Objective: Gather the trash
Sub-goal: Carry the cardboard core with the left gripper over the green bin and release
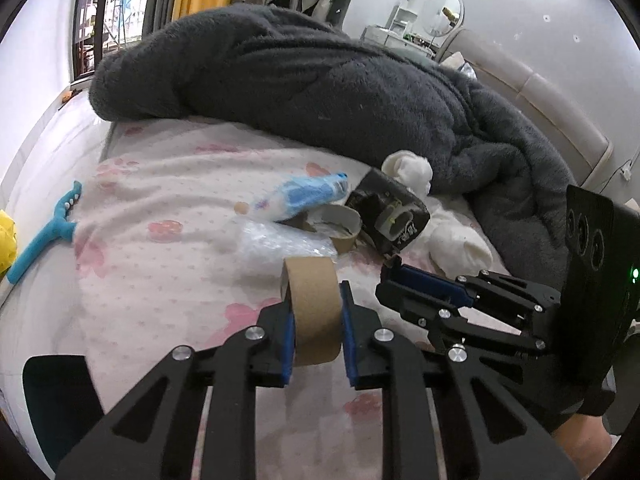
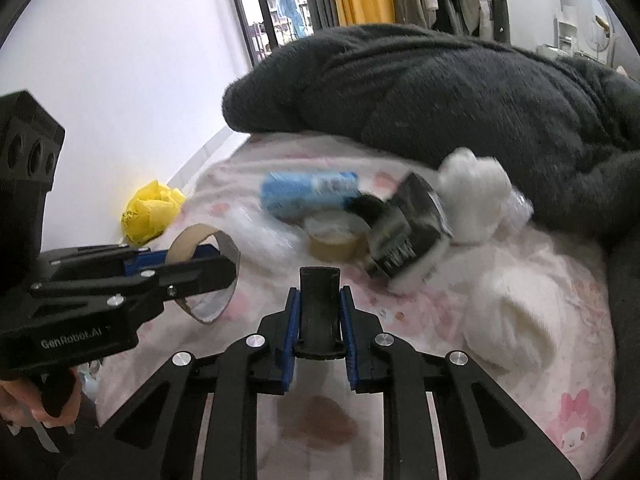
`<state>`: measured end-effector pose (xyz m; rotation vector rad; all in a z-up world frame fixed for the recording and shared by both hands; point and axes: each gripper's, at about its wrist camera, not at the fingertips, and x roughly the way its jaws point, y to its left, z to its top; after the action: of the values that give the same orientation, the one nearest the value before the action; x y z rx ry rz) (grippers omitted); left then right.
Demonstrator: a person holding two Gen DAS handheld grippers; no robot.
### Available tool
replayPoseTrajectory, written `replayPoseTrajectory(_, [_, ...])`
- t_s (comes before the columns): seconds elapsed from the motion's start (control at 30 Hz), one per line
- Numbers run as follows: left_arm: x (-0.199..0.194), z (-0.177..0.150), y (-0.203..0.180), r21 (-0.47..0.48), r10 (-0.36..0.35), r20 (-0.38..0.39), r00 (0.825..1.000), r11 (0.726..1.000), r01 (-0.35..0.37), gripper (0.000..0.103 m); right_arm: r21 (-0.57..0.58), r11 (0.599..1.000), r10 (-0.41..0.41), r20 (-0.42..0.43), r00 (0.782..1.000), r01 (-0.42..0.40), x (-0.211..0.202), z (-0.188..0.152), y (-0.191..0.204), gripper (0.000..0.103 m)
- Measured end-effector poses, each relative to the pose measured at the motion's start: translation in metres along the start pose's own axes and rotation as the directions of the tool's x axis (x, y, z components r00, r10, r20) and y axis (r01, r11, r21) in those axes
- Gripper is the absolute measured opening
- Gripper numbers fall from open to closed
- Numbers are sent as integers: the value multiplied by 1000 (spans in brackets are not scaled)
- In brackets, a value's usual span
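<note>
Reading labels: "GenRobot.AI" is printed in pale letters on the side of the left gripper (image 2: pixel 224 270); the black carton (image 1: pixel 390 214) carries pale print too blurred to read.
Left claw: left gripper (image 1: pixel 316 308) is clenched on a brown cardboard tape ring (image 1: pixel 314 312), its blue pads pressing the ring's two flat sides.
Right claw: right gripper (image 2: pixel 320 308) is clenched on a small black curved piece (image 2: pixel 320 312), held upright between its pads.
Trash pile: ahead of both claws on the bed sheet (image 1: pixel 168 264) lie a blue-and-white wrapper (image 1: pixel 304 196), a second tape ring (image 1: pixel 340 228), clear crumpled plastic (image 1: pixel 280 244), the black carton and white wadding (image 1: pixel 408 168), all touching or overlapping.
Containers: a yellow plastic bag (image 2: pixel 152 208) sits by the wall beyond the sheet's far-left edge; its contents cannot be made out.
Edges: a dark grey blanket (image 1: pixel 320 80) is heaped along the far side, right against the wadding; a blue handled tool (image 1: pixel 44 236) lies at the sheet's left edge.
Open room: bare pink-patterned sheet lies left of the pile and beneath both claws.
</note>
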<state>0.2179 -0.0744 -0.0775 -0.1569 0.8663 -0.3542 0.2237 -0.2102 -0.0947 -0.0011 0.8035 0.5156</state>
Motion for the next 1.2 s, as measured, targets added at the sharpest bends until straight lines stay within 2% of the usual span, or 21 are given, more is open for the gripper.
replayPoseTrajectory(0.2, [-23, 2, 17, 18, 37, 36, 999, 999, -37, 21, -18, 999, 39, 16, 999, -39, 4, 21, 24, 20])
replayPoseTrajectory(0.6, [-51, -13, 93, -31, 176, 36, 984, 984, -175, 21, -88, 989, 124, 15, 992, -122, 20, 55, 81, 20])
replayPoseTrajectory(0.97, [-57, -50, 161, -86, 257, -43, 965, 962, -260, 21, -154, 966, 206, -16, 978, -206, 45, 65, 149, 20])
replayPoseTrajectory(1.2, [-57, -73, 199, -106, 309, -131, 942, 940, -324, 21, -172, 953, 242, -58, 968, -249, 65, 64, 184, 20])
